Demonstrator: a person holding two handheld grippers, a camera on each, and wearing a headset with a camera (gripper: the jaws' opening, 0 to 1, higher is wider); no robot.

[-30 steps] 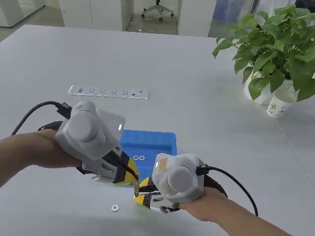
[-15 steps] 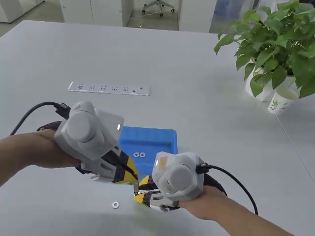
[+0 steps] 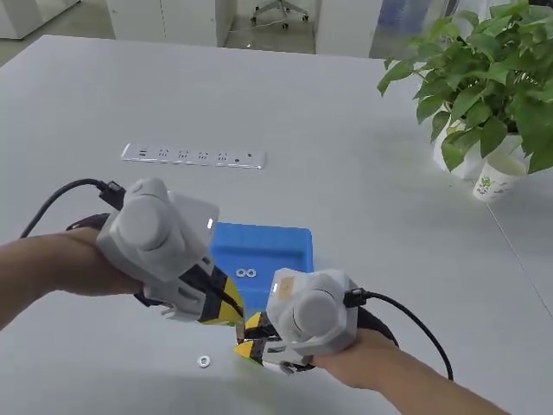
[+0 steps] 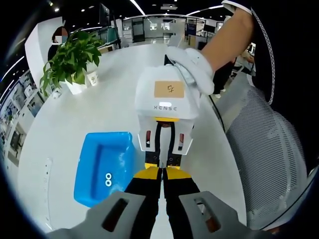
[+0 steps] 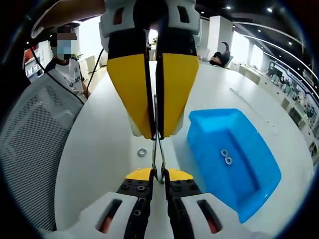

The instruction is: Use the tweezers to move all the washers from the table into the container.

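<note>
left gripper (image 4: 160,172): jaws pinched together on the tweezers (image 5: 158,149) — the yellow tips have just the thin metal between them
right gripper (image 5: 157,175): same deal, jaws closed on the other end; it sits nose to nose with the left one, tips almost meeting
tweezers: thin steel strip running straight from one gripper to the other, held off the table (image 3: 346,130), clamped at both ends
loose washer (image 5: 142,152): lying flat on the table just beside the tweezers, outside the container; in the head view it's on the near side of the grippers
container (image 5: 234,154): blue tray, right next to the grippers, on the opposite side from the loose washer
two washers (image 5: 226,156): already on the tray floor, side by side — look like they're touching
farther out: power strip (image 3: 192,158) across the table, plant (image 3: 484,78) near the far right edge with a cup (image 3: 490,183) just beside it
</note>
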